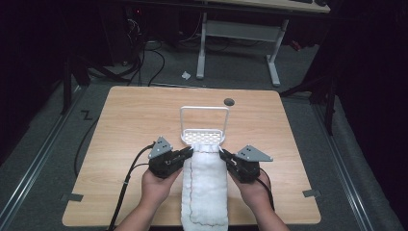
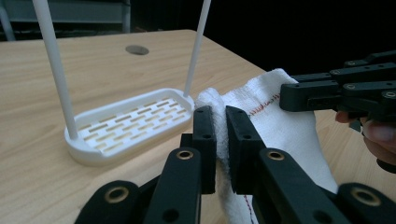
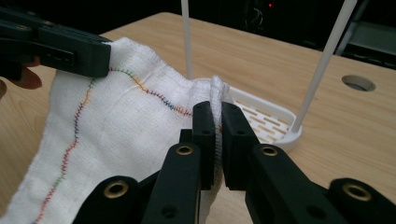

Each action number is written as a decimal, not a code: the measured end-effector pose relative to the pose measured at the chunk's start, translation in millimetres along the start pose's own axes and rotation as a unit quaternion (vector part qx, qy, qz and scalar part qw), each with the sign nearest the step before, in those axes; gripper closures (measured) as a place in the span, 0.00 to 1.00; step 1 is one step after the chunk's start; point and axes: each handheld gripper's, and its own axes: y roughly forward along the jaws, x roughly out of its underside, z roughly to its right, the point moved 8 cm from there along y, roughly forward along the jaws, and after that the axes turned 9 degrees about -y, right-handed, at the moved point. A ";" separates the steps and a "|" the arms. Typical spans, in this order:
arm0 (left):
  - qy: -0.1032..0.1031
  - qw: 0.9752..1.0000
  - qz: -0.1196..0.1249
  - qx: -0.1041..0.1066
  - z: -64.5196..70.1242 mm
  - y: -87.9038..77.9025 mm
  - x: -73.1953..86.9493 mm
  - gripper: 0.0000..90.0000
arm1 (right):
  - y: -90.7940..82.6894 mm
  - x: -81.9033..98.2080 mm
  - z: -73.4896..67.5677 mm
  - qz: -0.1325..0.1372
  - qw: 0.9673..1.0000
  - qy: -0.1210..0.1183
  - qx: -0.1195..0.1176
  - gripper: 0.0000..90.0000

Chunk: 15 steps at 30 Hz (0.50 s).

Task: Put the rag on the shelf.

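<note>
Both pinched shut on cloth: left hand-held gripper [image 1: 188, 152], right hand-held gripper [image 1: 223, 154]. White towel [image 1: 204, 185] soft, light, floppy. Hold 2 corners near rack [image 1: 204, 136].

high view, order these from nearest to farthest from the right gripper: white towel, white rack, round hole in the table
1. White towel: pinched at its far corner in the right gripper.
2. White rack: just beyond, at the towel's far end.
3. Round hole: farther back, near the table's far edge.

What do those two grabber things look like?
Both are black. The left gripper and right gripper each have two flat black jaws on arms with brass-coloured rivets. Each carries a grey three-cornered plate on top, and a black cable trails back from it. The forearms show no sleeves.
</note>
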 end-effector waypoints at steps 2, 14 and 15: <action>0.003 1.000 0.007 0.001 1.4 -0.7 -6.2 0.93 | -1.0 -4.9 1.5 0.006 1.000 -0.003 0.001 0.95; 0.027 0.998 0.051 -0.007 10.3 -9.4 -46.6 0.93 | -14.6 -51.4 13.7 0.063 0.998 -0.017 0.014 0.95; 0.031 0.998 0.055 -0.007 11.1 -11.0 -51.2 0.93 | -15.6 -55.3 14.2 0.067 0.997 -0.017 0.015 0.95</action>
